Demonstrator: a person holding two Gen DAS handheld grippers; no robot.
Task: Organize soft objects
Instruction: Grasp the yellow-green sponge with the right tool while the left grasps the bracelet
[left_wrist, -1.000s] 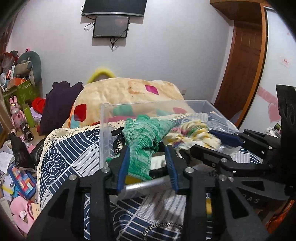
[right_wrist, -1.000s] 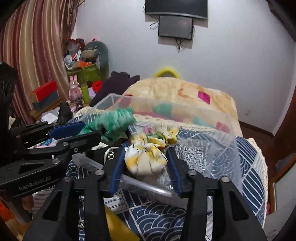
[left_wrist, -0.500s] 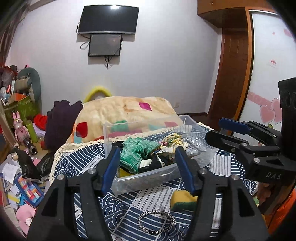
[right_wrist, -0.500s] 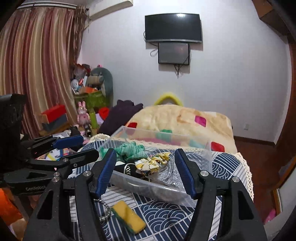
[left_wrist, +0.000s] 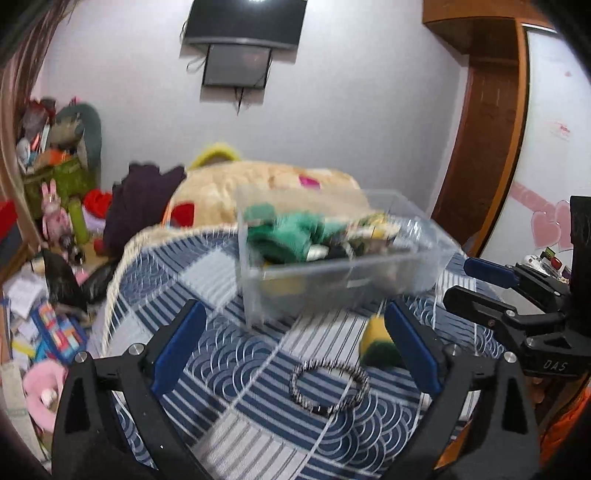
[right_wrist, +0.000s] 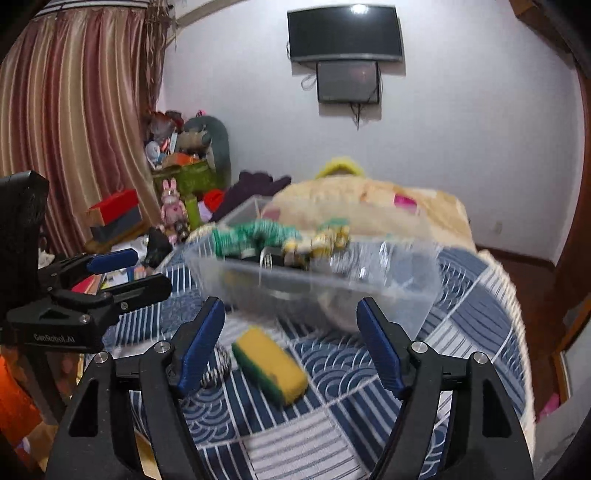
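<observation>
A clear plastic bin (left_wrist: 369, 275) stands on the blue patterned cloth and holds a green knitted piece (left_wrist: 291, 232) and a yellow-white scrunchie (right_wrist: 325, 238). The bin also shows in the right wrist view (right_wrist: 399, 295). A yellow-green sponge (right_wrist: 271, 365) and a beaded bracelet (left_wrist: 330, 387) lie on the cloth in front of the bin. The sponge also shows in the left wrist view (left_wrist: 376, 343). My left gripper (left_wrist: 295, 347) is open and empty, short of the bin. My right gripper (right_wrist: 290, 347) is open and empty above the sponge.
The cloth-covered table (left_wrist: 177, 280) has a lace edge at left. A patchwork quilt (left_wrist: 273, 184) lies behind the bin. Toys and clutter (left_wrist: 48, 177) fill the left side. A wooden door (left_wrist: 484, 147) stands at right.
Both grippers have let go of the green piece and the scrunchie, opened wide and pulled back from the bin. The sponge and bracelet have come into view.
</observation>
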